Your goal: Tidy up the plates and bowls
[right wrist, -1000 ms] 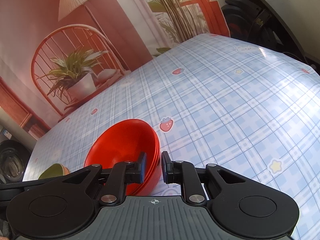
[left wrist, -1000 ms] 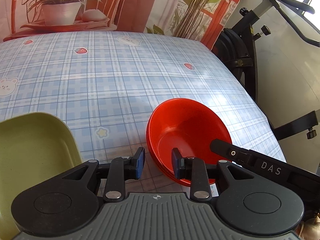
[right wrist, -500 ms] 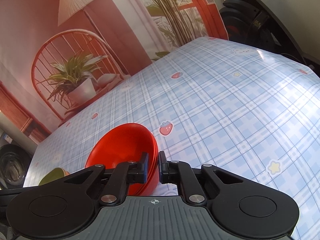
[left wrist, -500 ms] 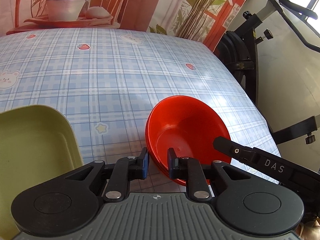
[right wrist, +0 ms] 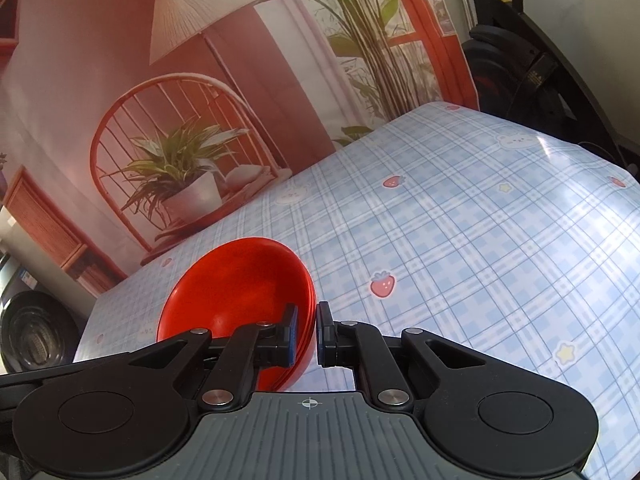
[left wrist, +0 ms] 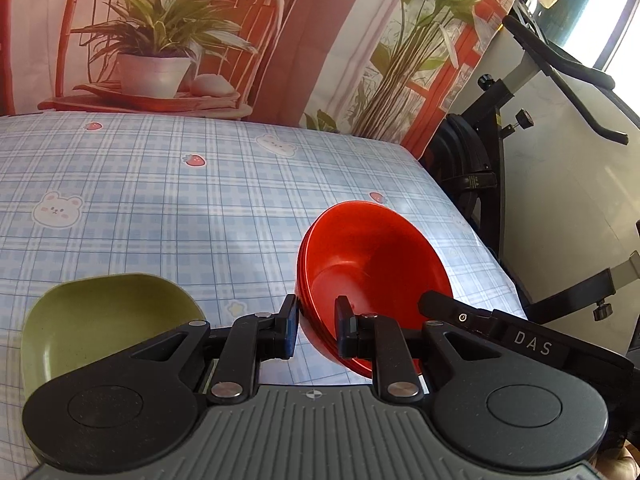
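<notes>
Two grippers: both gripping one stack of red bowls [left wrist: 372,264]; it is tilting above the checked tablecloth [left wrist: 160,200]
Left gripper [left wrist: 316,330]: pinching the stack's near-left rim, jaws narrow
Right gripper [right wrist: 307,336]: clamping the opposite rim, jaws nearly closed
Green plate [left wrist: 104,316]: lying left of the bowls, apart

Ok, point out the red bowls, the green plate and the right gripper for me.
red bowls [left wrist: 372,256], left wrist view, on the inner wall of the top bowl.
green plate [left wrist: 104,316], left wrist view, on its bare inner face.
right gripper [right wrist: 307,334], right wrist view, midway between its fingertips.
</notes>
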Available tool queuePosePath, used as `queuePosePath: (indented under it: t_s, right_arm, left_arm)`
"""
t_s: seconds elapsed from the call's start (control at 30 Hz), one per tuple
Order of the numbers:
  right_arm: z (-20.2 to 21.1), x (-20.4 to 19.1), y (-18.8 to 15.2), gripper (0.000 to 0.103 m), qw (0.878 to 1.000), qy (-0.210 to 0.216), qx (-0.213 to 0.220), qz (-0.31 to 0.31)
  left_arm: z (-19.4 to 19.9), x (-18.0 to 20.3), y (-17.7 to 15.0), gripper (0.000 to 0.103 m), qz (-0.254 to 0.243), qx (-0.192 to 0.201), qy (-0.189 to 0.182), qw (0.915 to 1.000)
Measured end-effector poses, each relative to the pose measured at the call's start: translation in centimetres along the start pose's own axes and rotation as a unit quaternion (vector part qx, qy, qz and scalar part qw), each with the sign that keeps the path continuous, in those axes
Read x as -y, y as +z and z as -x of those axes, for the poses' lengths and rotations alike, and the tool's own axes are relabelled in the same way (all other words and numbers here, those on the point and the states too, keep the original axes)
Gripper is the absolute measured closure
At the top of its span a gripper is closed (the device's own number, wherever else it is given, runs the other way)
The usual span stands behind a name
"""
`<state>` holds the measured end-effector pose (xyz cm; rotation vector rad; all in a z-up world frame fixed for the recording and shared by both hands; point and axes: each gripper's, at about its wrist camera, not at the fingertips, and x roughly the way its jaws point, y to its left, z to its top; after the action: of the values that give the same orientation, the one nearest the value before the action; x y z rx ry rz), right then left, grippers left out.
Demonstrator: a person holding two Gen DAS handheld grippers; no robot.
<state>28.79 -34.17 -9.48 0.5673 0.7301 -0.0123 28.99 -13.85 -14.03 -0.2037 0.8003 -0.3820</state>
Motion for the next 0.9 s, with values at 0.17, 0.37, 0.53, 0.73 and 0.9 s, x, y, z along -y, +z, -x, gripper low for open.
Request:
queuePosePath:
  t_s: [0.17,0.37,0.53,0.73,0.9]
  right_arm:
    - [-0.1,-4.0,0.2,0.094,1.000,0.017,-0.003,0.021]
    - [-0.1,-10.9,0.7,0.094,0.996,0.048,0.011,0.072]
    - [-0.5,-15.7,0.8,0.095,0.993,0.079,0.016,0.089]
    - [-1.4,-19.1,-0.7,0.095,0.989,0.093,0.005,0.114]
    - [-2.6,-19.5,-3.2,0.096,0.989,0.075,-0.018,0.129]
  left_arm:
    - [3.3,-2.1,1.4,0.083,0.000,0.027,0.011,0.9996]
    - [8.4,-5.3,2.8,0.083,0.024,0.066,0.015,0.9974]
    - [11.7,-7.6,3.4,0.083,0.023,0.090,0.038,0.9949]
    - [12.9,-10.2,2.1,0.083,0.031,0.081,0.051,0.9949]
    - [11.6,-12.5,-0.3,0.083,0.056,0.053,0.043,0.9961]
